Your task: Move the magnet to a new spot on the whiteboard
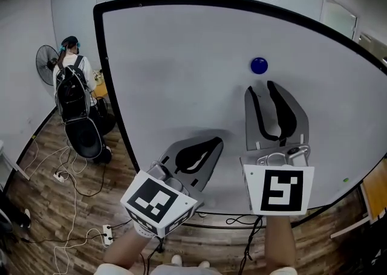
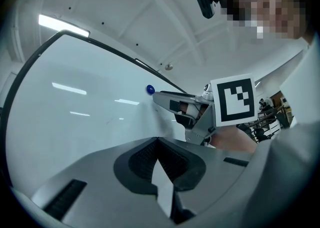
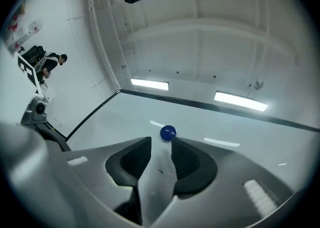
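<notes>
The blue magnet (image 1: 259,65) sticks to the whiteboard (image 1: 181,74), in its far right part. The right claw (image 1: 261,88) points at it from the near side, jaws spread apart and holding nothing, its tips just short of the magnet. The left claw (image 1: 217,141) hangs nearer and to the left, jaws closed together and empty. Far left, a person with a backpack (image 1: 72,80) stands by a fan (image 1: 47,62).

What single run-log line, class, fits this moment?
magnet: on whiteboard, free | right tool: open, magnet just beyond tips | left tool: shut, empty
</notes>
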`<state>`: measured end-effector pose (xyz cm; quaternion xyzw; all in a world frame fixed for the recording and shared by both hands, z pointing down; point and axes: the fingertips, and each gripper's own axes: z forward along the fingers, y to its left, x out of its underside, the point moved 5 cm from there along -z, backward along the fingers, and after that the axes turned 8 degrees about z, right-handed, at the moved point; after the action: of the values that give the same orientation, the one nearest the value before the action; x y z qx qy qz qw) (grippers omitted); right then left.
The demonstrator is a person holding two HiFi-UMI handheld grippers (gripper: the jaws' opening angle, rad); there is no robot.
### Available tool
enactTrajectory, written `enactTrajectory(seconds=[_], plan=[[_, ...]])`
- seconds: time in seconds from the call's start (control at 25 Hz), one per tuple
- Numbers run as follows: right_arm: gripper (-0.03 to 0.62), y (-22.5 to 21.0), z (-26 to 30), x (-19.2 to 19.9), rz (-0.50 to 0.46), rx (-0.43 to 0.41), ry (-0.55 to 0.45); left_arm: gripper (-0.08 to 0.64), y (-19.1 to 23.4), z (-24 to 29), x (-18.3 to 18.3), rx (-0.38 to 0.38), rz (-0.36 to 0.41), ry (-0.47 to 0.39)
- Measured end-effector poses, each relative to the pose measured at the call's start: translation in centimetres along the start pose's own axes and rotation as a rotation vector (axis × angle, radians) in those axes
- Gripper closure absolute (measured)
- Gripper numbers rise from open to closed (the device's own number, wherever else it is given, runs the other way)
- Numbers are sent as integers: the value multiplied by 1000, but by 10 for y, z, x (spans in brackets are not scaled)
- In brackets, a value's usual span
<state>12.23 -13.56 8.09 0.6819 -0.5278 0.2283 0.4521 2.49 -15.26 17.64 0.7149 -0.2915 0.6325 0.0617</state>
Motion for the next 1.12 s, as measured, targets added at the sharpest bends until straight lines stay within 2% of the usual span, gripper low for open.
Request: enactTrajectory(seconds=[0.32,0.92,1.12], plan=[[459,3,8,-20,-77,5,-11,554,5,-16,-2,-17,3,-12],[459,8,21,-24,-130,41,16,554,8,-30,-7,-37,7,-15],[460,6,22,-22,-123,23,23,554,5,-27,-2,-33,1,-5]])
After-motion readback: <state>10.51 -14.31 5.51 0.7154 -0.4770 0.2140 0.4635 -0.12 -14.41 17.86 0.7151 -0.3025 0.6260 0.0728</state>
